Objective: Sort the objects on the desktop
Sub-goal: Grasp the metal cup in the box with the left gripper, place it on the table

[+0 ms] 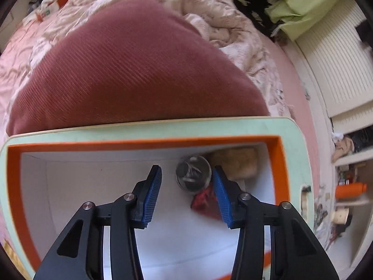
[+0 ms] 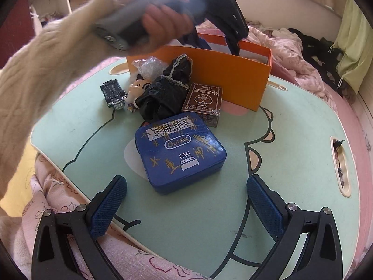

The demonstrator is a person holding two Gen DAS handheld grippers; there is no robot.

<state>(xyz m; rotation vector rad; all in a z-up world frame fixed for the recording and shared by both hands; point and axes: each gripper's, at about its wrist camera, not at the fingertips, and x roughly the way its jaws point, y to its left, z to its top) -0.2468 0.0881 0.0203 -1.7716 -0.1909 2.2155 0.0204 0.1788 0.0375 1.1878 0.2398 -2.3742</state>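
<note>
My left gripper (image 1: 186,168) hangs over the orange box (image 1: 139,143) and points down into it, its jaws narrowly apart with nothing between the pads. A clear round jar (image 1: 193,175), a red scrap (image 1: 204,198) and a beige fluffy thing (image 1: 235,163) lie in the box's right corner. My right gripper (image 2: 186,179) stands open just short of the blue tin (image 2: 180,151). Behind the tin are a brown card box (image 2: 202,100), a black bag (image 2: 160,98), a toy car (image 2: 113,94), a small figurine (image 2: 134,93) and bubble wrap (image 2: 149,66).
The mint-green lap table (image 2: 291,163) rests on a bed with pink bedding (image 2: 303,65). A dusty-red cushion (image 1: 130,70) lies beyond the box. A person's hand (image 2: 163,25) and cream sleeve (image 2: 35,81) cross the upper left of the right wrist view. Shelves (image 1: 349,186) stand at the right.
</note>
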